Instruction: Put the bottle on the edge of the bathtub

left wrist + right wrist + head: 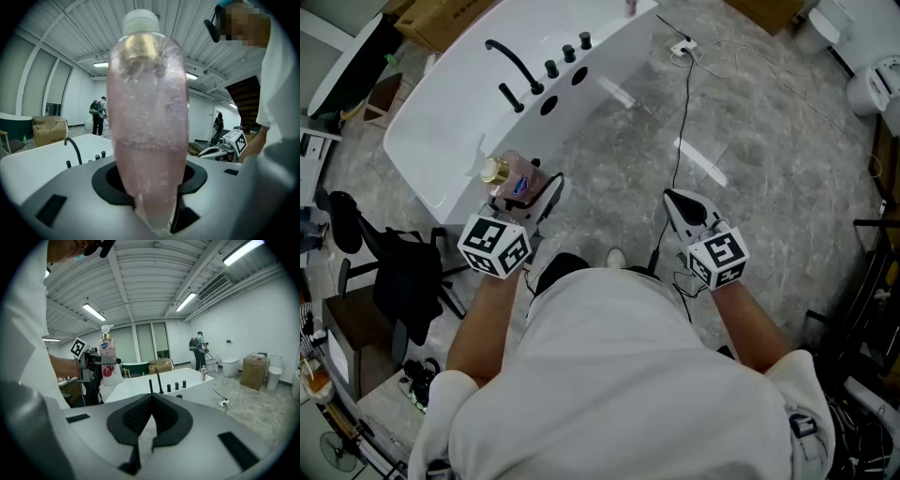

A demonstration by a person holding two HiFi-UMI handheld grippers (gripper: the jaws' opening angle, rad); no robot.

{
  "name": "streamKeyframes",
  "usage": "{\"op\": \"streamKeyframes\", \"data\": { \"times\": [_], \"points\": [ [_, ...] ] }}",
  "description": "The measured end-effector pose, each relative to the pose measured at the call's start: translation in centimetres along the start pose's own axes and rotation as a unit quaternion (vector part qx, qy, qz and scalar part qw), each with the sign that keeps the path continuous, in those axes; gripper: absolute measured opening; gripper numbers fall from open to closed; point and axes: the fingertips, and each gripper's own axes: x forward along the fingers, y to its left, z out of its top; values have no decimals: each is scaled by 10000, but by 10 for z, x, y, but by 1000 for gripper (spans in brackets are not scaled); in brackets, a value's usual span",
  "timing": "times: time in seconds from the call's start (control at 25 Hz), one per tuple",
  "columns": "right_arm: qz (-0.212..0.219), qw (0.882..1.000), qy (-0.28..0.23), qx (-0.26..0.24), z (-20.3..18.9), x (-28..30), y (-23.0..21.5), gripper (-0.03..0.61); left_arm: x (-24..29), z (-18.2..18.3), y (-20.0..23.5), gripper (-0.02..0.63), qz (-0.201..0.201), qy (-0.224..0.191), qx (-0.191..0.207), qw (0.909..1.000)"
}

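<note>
The left gripper (525, 192) is clenched on the bottle (517, 180), its jaws pressing the flanks low on the body. The bottle is clear plastic, oval and rounded at the shoulders, filled most of the way with a pale pink liquid speckled with small bubbles. A shiny gold collar (494, 170) rings the neck under a white pump top. Seen from the right gripper view, it stands upright and carries a blue label above a red picture. It is held just at the near end of the bathtub (459, 103); whether its base touches the rim cannot be told.

The bathtub is smooth, glossy white with rounded corners. A slim, curved black faucet (514, 61) and a row of small black knobs stand on its flat ledge. The floor (750, 141) is grey and marbled, with a thin black cable trailing across it.

The right gripper (673, 197) hangs well apart over the floor, its ribbed black pads closed together with nothing between them.
</note>
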Motion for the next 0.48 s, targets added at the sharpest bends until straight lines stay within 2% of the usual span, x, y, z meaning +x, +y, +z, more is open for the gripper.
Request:
{"op": "streamKeyframes", "data": {
  "times": [0.24,0.48],
  "points": [
    [-281,9995,-125,87,12,5,-36,6,53,14,8,225,4,-12,10,10000],
    [-522,9984,-49,220,12,25,-64,6,96,21,28,225,-159,0,-28,9999]
  ]
}}
